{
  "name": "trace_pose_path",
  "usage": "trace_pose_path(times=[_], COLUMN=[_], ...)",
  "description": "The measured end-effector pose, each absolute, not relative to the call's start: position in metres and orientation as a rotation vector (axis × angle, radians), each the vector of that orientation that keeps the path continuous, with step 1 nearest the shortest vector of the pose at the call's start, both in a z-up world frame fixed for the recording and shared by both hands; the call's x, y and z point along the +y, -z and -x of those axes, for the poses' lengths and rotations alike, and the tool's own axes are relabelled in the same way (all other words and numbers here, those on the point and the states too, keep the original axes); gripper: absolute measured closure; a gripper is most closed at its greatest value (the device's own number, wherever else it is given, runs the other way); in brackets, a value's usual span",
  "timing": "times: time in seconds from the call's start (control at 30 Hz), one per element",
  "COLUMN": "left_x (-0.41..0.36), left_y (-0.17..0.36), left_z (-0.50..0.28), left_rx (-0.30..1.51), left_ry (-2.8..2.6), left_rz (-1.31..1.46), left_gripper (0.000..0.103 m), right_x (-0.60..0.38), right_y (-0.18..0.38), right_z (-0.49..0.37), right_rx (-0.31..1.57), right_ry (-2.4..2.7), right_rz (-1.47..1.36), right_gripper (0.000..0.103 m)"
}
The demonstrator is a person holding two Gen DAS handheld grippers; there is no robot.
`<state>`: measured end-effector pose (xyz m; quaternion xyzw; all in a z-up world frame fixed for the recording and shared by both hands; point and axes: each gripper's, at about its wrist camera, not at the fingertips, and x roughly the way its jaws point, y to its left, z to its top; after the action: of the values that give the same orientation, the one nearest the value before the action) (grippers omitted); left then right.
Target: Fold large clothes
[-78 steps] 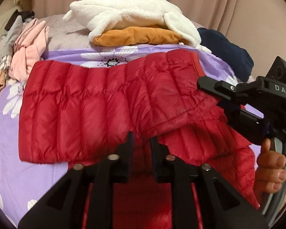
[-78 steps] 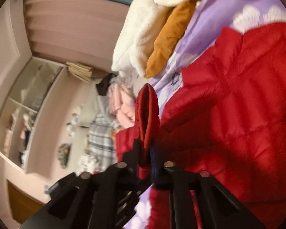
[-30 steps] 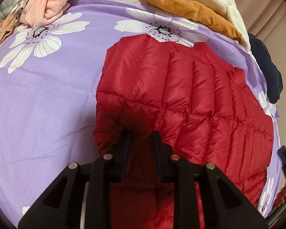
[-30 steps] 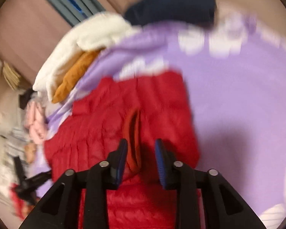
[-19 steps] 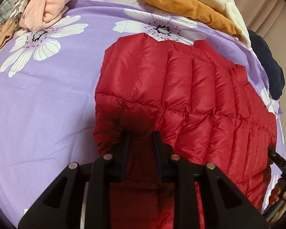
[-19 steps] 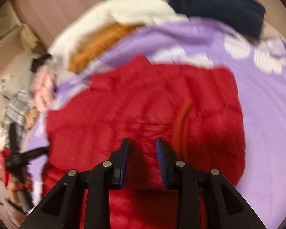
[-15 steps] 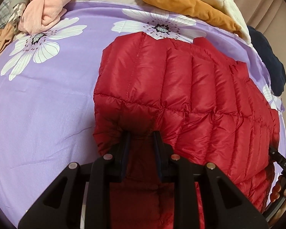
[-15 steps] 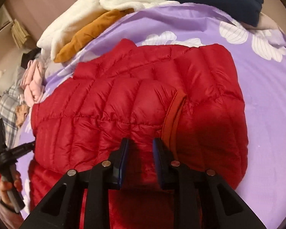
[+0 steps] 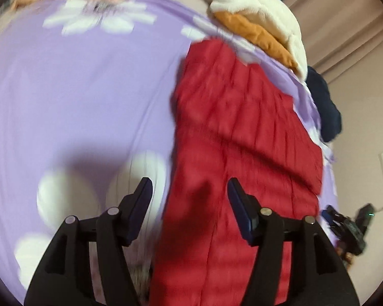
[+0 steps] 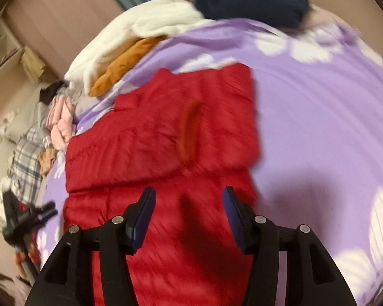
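A red quilted down jacket [image 9: 245, 137] lies flat on the purple flowered bedspread [image 9: 84, 97], its sleeves folded in over the body. My left gripper [image 9: 189, 191] hovers above the jacket's left edge; its jaws are opening and grip nothing. In the right wrist view the same jacket [image 10: 166, 140] shows an orange-red cuff [image 10: 189, 132] lying on top. My right gripper [image 10: 189, 199] hangs over the jacket's lower part, jaws opening, pads clear of the fabric. The other gripper [image 10: 25, 216] appears at the left edge there. Both views are motion-blurred.
A white fleece [image 9: 255, 2] over an orange garment [image 9: 258, 35] is piled at the head of the bed, with a navy garment [image 9: 321, 104] beside it. Pink clothes [image 10: 61, 122] and a plaid cloth [image 10: 25, 163] lie at the far left. Curtains [image 10: 63, 5] hang behind.
Both grippers have let go of the red jacket and spread their jaws. The left one has slid left off the jacket's edge; the right one has pulled back slightly. The jacket stays folded.
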<state>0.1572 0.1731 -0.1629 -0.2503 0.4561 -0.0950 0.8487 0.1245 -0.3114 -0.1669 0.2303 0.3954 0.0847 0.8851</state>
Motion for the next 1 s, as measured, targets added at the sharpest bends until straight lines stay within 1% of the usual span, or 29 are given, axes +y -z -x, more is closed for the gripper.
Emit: trace_pose_path(times=[0.13, 0.17, 0.27, 0.37, 0.57, 0.77, 1.0], left_x=[0.177, 0.176, 0.171, 0.166, 0.159, 0.163, 0.151], left_y=[0.188, 0.192, 0.196, 0.197, 0.202, 0.212, 0.215], left_z=[-0.117, -0.111, -0.093, -0.08, -0.059, -0.039, -0.027], left_rx=[1.0, 1.005, 0.993, 0.985, 1.011, 1.018, 1.024], left_ry=[0.254, 0.269, 0.274, 0.311, 0.384, 0.447, 0.48], left_rz=[0.616, 0.634, 0.638, 0.664, 0.695, 0.809, 0.813], left_gripper=[0.041, 0.038, 0.037, 0.033, 0.033, 0.033, 0.035], right_x=[-0.334, -0.336, -0.342, -0.342, -0.329, -0.329, -0.319], right_y=[0.186, 0.19, 0.204, 0.212, 0.219, 0.229, 0.24], right_z=[-0.095, -0.088, -0.071, -0.061, -0.042, -0.019, 0.001], right_rx=[0.857, 0.86, 0.885, 0.9, 0.925, 0.934, 0.942], right_ry=[-0.143, -0.145, -0.168, -0.194, -0.302, -0.374, -0.45], right_rz=[-0.558, -0.573, -0.632, -0.671, -0.722, -0.806, -0.876], right_gripper=[0.049, 0.049, 0.049, 0.049, 0.049, 0.049, 0.049])
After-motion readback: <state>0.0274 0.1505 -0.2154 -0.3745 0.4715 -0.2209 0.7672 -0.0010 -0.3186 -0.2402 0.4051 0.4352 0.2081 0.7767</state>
